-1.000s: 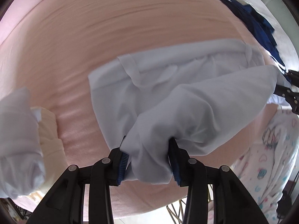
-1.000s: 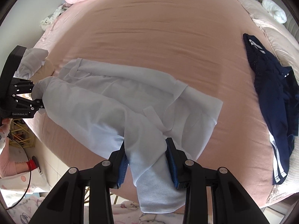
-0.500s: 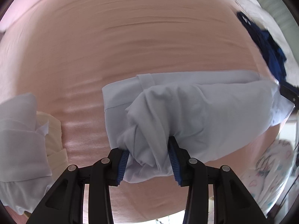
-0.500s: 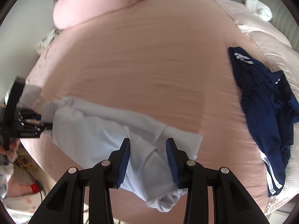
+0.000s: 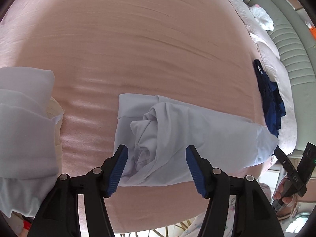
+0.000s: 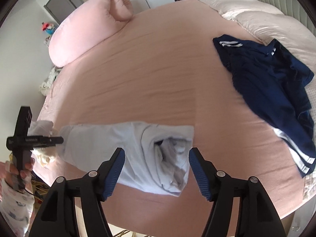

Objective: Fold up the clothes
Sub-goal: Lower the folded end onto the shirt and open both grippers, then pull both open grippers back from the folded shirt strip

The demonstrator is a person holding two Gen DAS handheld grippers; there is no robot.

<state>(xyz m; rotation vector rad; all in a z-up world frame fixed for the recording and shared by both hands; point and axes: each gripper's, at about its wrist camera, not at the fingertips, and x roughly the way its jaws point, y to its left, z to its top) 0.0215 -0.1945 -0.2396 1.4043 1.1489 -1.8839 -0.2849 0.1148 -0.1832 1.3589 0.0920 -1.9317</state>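
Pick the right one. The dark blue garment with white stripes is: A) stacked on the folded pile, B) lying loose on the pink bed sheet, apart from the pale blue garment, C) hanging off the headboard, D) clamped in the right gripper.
B: the dark blue garment lies crumpled on the pink sheet, with bare sheet between it and the pale blue garment.

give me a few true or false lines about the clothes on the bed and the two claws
1. The pale blue garment lies on the pink bed sheet. True.
2. The left claw is clamped on the pale blue garment. False: its jaws are opening and the pads stand clear of the cloth.
3. A navy garment lies apart from the pale one. True.
4. The right claw holds the navy garment. False: it is opening over the pale one.
5. A folded white pile sits beside the pale garment. True.
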